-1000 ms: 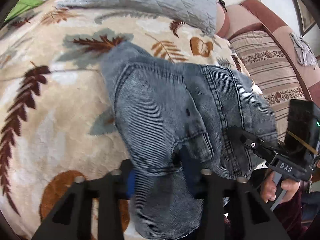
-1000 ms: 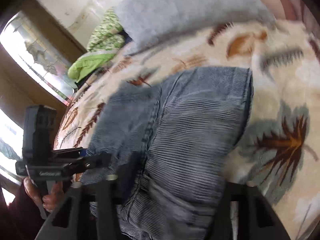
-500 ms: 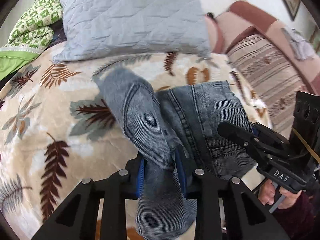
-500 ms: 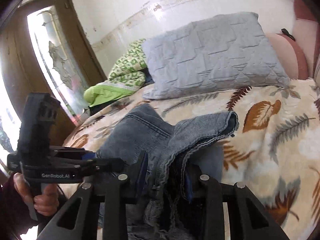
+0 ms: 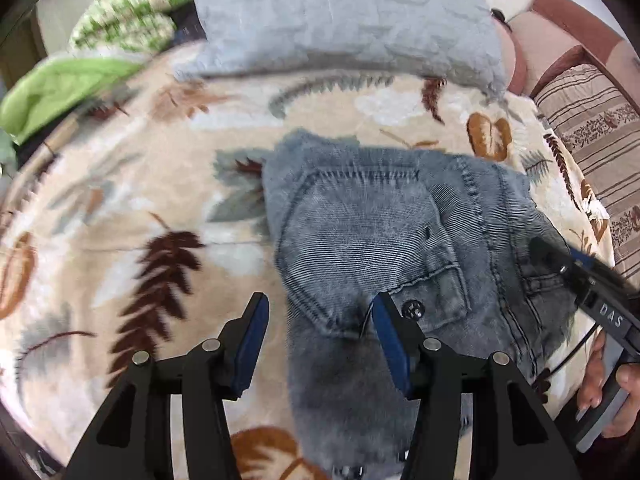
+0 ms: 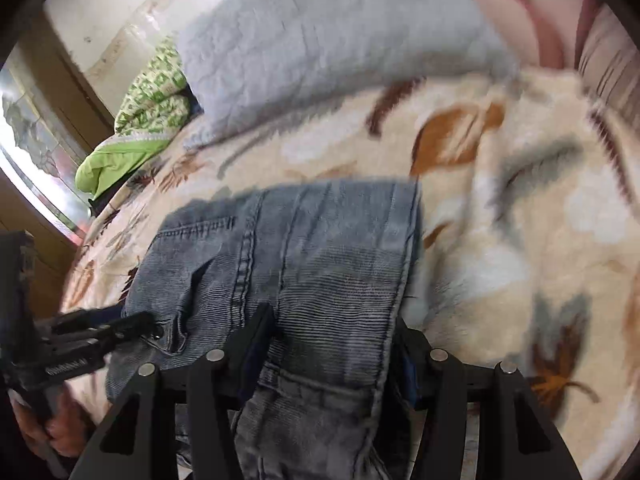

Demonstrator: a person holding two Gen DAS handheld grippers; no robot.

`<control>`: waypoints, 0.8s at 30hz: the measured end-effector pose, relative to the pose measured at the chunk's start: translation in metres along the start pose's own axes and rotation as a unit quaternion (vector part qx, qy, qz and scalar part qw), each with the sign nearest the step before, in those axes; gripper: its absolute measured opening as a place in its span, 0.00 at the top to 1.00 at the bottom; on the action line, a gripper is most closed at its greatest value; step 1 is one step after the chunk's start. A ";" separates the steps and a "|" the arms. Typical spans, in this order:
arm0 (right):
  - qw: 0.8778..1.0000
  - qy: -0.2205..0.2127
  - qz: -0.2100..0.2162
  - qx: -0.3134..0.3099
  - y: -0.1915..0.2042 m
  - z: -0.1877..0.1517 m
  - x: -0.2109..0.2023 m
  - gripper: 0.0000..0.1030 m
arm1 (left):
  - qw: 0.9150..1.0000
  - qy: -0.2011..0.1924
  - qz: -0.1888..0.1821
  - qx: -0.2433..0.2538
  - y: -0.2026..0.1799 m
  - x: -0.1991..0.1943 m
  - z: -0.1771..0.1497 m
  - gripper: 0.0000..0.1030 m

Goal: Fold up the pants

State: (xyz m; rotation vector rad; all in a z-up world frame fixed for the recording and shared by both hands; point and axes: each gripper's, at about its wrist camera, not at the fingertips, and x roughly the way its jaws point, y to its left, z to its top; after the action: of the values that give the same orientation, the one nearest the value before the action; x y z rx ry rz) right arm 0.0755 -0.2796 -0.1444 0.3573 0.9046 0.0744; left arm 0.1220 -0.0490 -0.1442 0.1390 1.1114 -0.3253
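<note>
The grey-blue jeans (image 5: 380,232) lie folded on the leaf-patterned blanket (image 5: 120,208), back pocket and button facing up. My left gripper (image 5: 320,328) hangs just above their near edge. Its jaws are opening and the blue pads stand clear of the cloth, with a denim fold lying between them. In the right wrist view the jeans (image 6: 320,248) run up between the fingers of my right gripper (image 6: 332,344). Those jaws are opening too, and the denim lies loose in the gap, hiding the right finger. Each gripper shows in the other's view, the right gripper (image 5: 560,260) and the left gripper (image 6: 136,322).
A grey quilted pillow (image 5: 340,12) lies beyond the jeans. A green patterned quilt (image 5: 72,84) is bunched at the far left. A striped cushion (image 5: 592,120) borders the bed on the right. A person's hand (image 5: 608,384) holds the right gripper's handle.
Both grippers held denim folds pinched and lifted half a second ago. Now the jaws have spread, the cloth has dropped flat onto the blanket, and both views tilt further down.
</note>
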 end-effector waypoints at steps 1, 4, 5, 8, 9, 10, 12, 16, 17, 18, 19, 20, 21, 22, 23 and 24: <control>0.999 -0.031 -0.024 -0.015 0.002 -0.002 -0.013 0.44 | 1.000 -0.011 0.001 0.003 -0.001 -0.009 -0.005 0.45; 0.988 -0.112 -0.082 -0.075 0.017 -0.007 -0.043 0.44 | 0.999 -0.022 -0.003 0.023 -0.010 -0.024 -0.023 0.35; 0.981 -0.135 -0.092 -0.104 0.026 -0.011 -0.053 0.44 | 0.999 -0.016 -0.007 0.031 -0.014 -0.023 -0.028 0.33; 0.983 -0.096 -0.071 -0.143 0.040 -0.020 -0.042 0.43 | 0.998 0.024 0.009 0.060 -0.023 -0.005 -0.047 0.33; 0.986 -0.034 -0.063 -0.151 0.044 -0.025 -0.020 0.43 | 0.997 0.032 0.016 0.061 -0.022 0.000 -0.050 0.31; 0.983 0.030 -0.087 -0.161 0.045 -0.039 0.006 0.43 | 0.998 0.033 0.010 0.051 -0.019 -0.001 -0.052 0.31; 0.983 0.018 -0.088 -0.160 0.046 -0.039 0.001 0.43 | 0.999 0.027 0.004 0.033 -0.013 -0.016 -0.050 0.31; 0.993 -0.027 -0.035 -0.114 0.035 -0.035 -0.044 0.42 | 0.997 -0.031 0.040 0.053 -0.014 -0.058 -0.047 0.24; 0.993 -0.039 -0.037 -0.101 0.031 -0.036 -0.053 0.42 | 0.996 -0.047 0.054 0.051 -0.013 -0.070 -0.047 0.17; 0.994 -0.049 -0.036 -0.091 0.029 -0.039 -0.061 0.42 | 0.995 -0.057 0.061 0.049 -0.014 -0.077 -0.046 0.13; 0.994 -0.061 -0.032 -0.082 0.027 -0.040 -0.067 0.42 | 0.994 -0.072 0.068 0.046 -0.014 -0.087 -0.045 0.13; 0.993 -0.085 -0.030 -0.074 0.025 -0.046 -0.086 0.42 | 0.992 -0.088 0.073 0.043 -0.015 -0.098 -0.044 0.13; 0.992 -0.093 -0.031 -0.074 0.030 -0.046 -0.089 0.42 | 0.991 -0.102 0.079 0.042 -0.015 -0.105 -0.043 0.12; 0.992 -0.093 -0.031 -0.074 0.030 -0.046 -0.089 0.42 | 0.988 -0.118 0.088 0.041 -0.017 -0.116 -0.043 0.11; 0.991 -0.109 -0.030 -0.075 0.032 -0.050 -0.106 0.42 | 0.986 -0.131 0.094 0.043 -0.019 -0.124 -0.044 0.09; 0.991 -0.109 -0.030 -0.075 0.032 -0.050 -0.106 0.42 | 0.983 -0.147 0.103 0.045 -0.021 -0.134 -0.045 0.07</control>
State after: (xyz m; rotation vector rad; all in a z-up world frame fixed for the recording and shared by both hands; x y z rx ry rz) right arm -0.0269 -0.2583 -0.0815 0.1923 0.6873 0.0463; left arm 0.0231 -0.0320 -0.0431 0.2758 0.7813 -0.2027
